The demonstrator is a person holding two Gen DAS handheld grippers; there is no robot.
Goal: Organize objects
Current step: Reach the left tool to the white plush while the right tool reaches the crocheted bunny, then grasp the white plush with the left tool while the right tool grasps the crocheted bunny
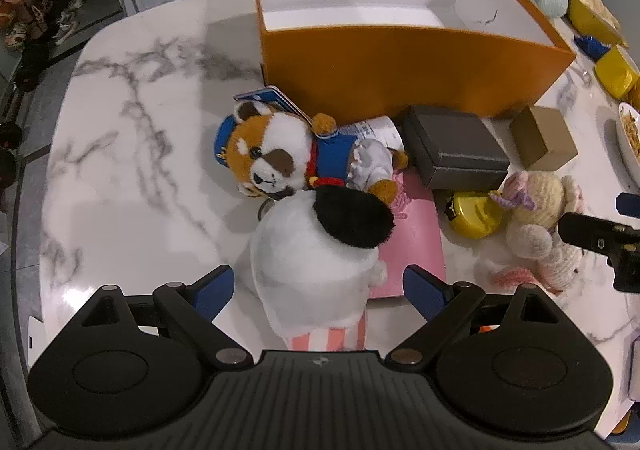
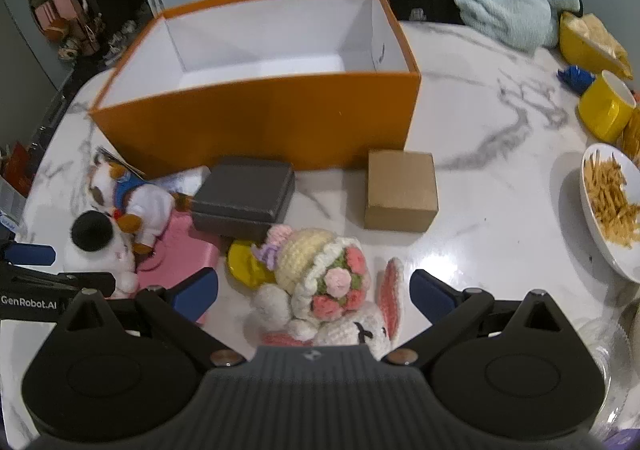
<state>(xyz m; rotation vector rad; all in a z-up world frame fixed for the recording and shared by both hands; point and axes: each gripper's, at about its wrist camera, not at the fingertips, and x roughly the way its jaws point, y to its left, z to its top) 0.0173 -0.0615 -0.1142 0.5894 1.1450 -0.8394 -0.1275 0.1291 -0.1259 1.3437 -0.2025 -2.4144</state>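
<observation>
Both grippers (image 1: 319,286) (image 2: 314,290) prob. open, empty.

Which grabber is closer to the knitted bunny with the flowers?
The right one. The right gripper is open with the knitted bunny lying between its fingers. The left gripper sits off to the side, open around the white plush toy.

"GenRobot.AI" in white on the black left tool (image 2: 28,300), at the right wrist view's edge
</observation>
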